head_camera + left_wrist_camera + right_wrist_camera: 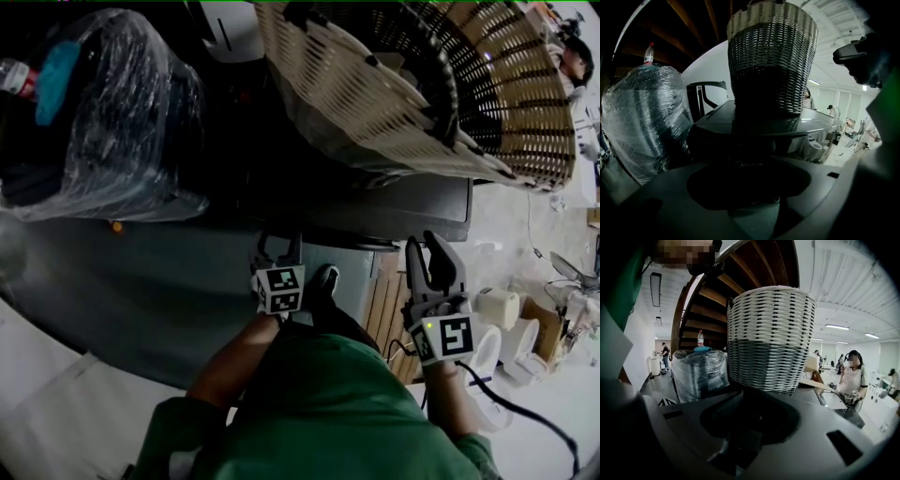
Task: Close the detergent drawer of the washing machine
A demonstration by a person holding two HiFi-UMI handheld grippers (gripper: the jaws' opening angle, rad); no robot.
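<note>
I'm in a large open work hall. Ceiling strip lights (836, 326), a wooden staircase (740, 273), loose toilets (511, 347) beside the washing machine (820, 125) and people (853, 376) standing about show it.

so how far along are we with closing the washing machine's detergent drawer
Done: nothing I can confirm; the dark grey washing machine under the woven wicker basket is too dark to make out the drawer. In hand: left gripper and right gripper are both held at its front, jaws apart, empty. Left: pushing the drawer in, if it's out.
</note>
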